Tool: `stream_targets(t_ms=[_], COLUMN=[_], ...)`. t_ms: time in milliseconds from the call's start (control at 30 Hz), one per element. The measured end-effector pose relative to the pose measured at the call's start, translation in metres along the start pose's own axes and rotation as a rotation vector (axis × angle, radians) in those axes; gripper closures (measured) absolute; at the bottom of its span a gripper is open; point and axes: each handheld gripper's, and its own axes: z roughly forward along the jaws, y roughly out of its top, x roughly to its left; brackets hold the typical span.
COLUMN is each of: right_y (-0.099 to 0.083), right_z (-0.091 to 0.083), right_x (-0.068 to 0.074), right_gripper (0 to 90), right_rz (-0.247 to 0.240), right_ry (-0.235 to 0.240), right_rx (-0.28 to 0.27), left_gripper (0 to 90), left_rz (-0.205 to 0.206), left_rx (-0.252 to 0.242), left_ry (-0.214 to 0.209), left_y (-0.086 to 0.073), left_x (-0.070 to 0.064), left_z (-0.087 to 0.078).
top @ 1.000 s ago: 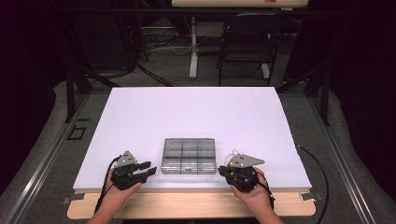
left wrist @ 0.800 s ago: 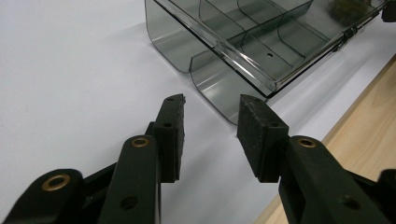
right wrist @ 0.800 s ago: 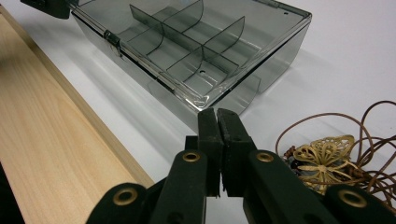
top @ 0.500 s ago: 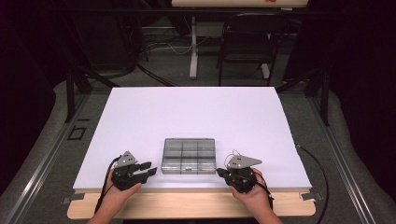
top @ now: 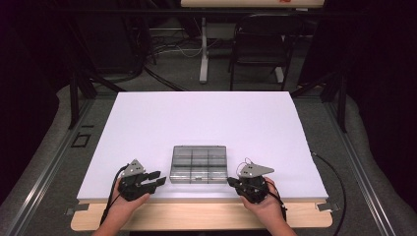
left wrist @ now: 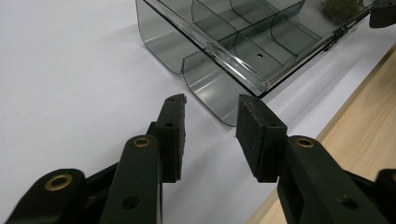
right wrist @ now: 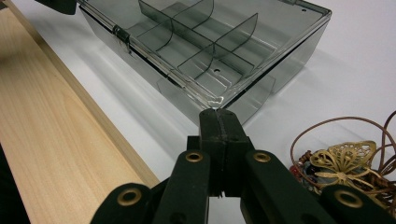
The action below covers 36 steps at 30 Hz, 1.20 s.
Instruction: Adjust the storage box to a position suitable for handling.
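White table top (top: 206,123), dark room

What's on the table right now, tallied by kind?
Clear smoky compartment box: 1
Gold butterfly necklace on a brown cord: 1
Handheld grippers: 2, left gripper open, right gripper shut
Total: 4

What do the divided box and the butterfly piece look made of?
Divided box: smoky see-through plastic, glossy; dividers and table show through its walls. Butterfly piece: likely brass-toned metal, shiny filigree, on a brown cord that may be leather or wire.
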Motion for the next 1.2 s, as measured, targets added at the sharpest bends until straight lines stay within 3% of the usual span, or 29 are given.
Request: stream_targets(t_ms=[667, 1200], right_y=[0.001, 0.005], right_z=[-0.001, -0.003], right_x=[0.000, 0.000], right_gripper=[90.0, 89.9], right_rz=[0.009, 0.016], right_ry=[0.003, 0.008], right_rx=[-0.017, -0.045], left_gripper=[62.8, 71.1], left_rz=[0.010, 0.030], left_rx=[0.004, -0.003], left_ry=[-0.011, -0.024], left_y=[0.001, 0.004], left_x=[-0.003, -0.012], left_z=[-0.001, -0.001])
